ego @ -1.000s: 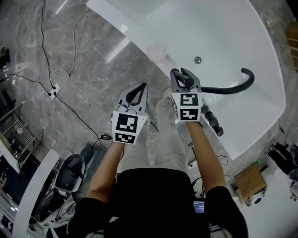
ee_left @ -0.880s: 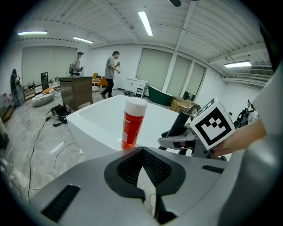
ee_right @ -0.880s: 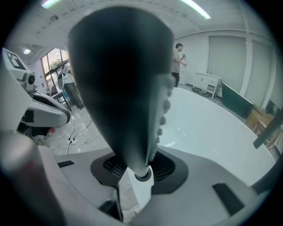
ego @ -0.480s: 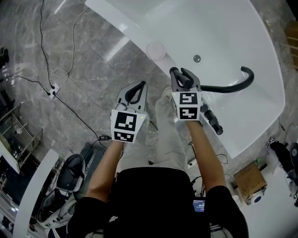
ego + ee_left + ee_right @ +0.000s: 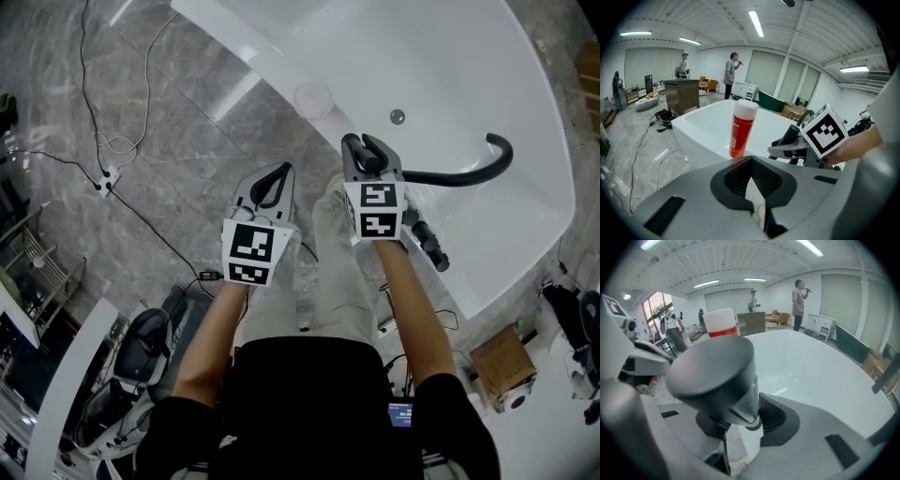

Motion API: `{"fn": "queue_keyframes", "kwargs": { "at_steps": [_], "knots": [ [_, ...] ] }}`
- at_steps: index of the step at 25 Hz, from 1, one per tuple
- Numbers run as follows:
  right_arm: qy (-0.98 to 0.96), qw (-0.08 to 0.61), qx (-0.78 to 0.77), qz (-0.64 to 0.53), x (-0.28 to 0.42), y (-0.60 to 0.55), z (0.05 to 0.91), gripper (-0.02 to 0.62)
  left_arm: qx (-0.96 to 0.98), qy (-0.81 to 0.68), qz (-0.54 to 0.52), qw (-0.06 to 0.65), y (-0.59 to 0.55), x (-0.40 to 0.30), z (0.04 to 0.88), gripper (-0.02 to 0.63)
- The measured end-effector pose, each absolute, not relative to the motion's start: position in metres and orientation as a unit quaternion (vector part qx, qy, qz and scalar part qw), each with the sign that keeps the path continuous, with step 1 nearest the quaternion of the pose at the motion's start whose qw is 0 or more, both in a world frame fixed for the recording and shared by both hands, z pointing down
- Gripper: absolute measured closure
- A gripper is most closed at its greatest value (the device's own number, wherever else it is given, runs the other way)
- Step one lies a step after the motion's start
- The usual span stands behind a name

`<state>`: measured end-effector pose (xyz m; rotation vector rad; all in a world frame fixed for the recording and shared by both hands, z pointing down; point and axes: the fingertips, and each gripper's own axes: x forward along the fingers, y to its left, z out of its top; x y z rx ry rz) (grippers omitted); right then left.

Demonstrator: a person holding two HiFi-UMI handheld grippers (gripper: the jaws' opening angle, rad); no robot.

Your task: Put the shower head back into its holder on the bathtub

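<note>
- Grey marble floor point(image 5: 169, 122), glossy, with black cables point(image 5: 155, 231) trailing on the left.
- Strip lights point(image 5: 756, 23) glow on a white ceiling.
- Tall blinded windows point(image 5: 764, 70) line the far wall.
- Dark cabinet point(image 5: 682, 96) stands far left.

Bottle point(image 5: 314, 99) on bathtub's point(image 5: 469, 56) near rim; drain point(image 5: 397, 116) inside, right of it; shower head point(image 5: 712, 373) over that rim, spout point(image 5: 473, 175) to its right; cables point(image 5: 119, 147) on floor point(image 5: 187, 122) left.

Fig. 1. I am operating in a large open test hall. A freestanding white bathtub point(image 5: 450, 56) stands on a grey marble-look floor point(image 5: 187, 103) crossed by loose cables point(image 5: 85, 56). Strip lights point(image 5: 756, 23) run overhead, and people point(image 5: 731, 70) stand among office furniture.
</note>
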<state>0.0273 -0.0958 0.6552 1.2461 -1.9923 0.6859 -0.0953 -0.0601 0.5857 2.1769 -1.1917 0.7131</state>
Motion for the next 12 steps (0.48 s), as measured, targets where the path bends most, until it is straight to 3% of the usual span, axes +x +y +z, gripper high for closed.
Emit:
{"fn": "queue_keyframes", "kwargs": {
  "at_steps": [12],
  "knots": [
    [-0.782,0.331,0.466,0.248,0.020,-0.100,0.634,0.448,0.815,-0.443,0.261,0.267,-0.068,-0.095,0.568,0.592]
  ]
}}
